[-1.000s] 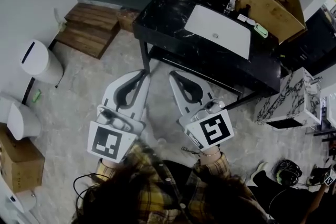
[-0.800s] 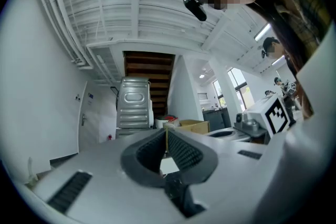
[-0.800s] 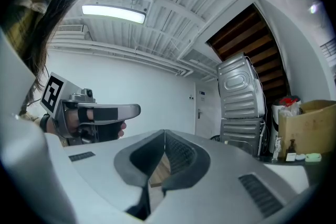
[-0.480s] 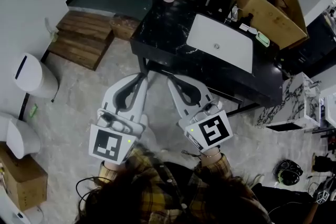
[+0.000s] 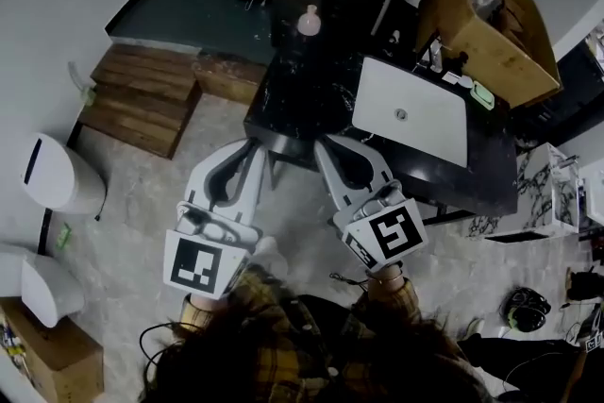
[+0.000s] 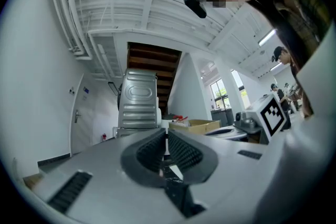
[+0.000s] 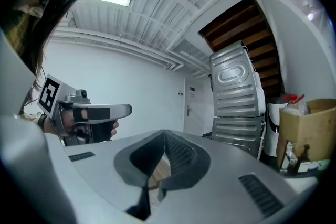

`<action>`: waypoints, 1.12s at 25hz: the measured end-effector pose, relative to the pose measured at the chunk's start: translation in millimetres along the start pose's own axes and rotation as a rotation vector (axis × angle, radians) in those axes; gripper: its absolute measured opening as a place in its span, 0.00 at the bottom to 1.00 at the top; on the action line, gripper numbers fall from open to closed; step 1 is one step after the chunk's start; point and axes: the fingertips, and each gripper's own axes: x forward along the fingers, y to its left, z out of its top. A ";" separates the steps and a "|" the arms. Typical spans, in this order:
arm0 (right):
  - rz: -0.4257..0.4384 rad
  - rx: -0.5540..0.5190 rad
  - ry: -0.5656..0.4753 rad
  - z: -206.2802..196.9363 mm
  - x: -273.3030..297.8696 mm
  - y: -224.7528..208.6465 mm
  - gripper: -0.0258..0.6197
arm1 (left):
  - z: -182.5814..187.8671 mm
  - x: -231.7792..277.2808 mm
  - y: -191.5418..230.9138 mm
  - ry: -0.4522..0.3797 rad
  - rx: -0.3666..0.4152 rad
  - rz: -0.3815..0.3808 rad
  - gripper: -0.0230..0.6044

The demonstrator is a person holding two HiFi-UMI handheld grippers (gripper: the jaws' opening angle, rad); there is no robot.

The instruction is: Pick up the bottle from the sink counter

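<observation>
Left hand-held gripper (image 5: 255, 146), right hand-held gripper (image 5: 326, 144) closed; bottle (image 5: 309, 21) seemingly upright.

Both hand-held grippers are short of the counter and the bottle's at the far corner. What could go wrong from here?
1. The left hand-held gripper and right hand-held gripper are both shut; arriving like that would likely push the bottle over rather than grip it.
2. The bottle stands near the far edge of the black counter; a nudge could send it off the back.
</observation>
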 end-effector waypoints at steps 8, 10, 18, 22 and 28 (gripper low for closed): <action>-0.091 0.022 0.011 -11.6 51.2 -30.5 0.07 | -16.2 31.1 49.2 0.023 -0.011 -0.058 0.08; -0.115 0.026 0.014 -13.5 57.9 -35.4 0.07 | -21.5 35.1 56.9 0.034 -0.009 -0.073 0.08; -0.174 0.019 0.078 -32.0 68.9 -48.0 0.07 | -48.7 53.5 67.2 0.082 -0.052 -0.126 0.08; -0.170 0.025 0.099 -44.9 76.7 -57.5 0.07 | -59.8 69.0 71.5 0.088 -0.062 -0.131 0.08; -0.144 0.025 0.092 -49.4 102.8 -93.4 0.07 | -63.0 111.4 86.0 0.079 -0.046 -0.113 0.08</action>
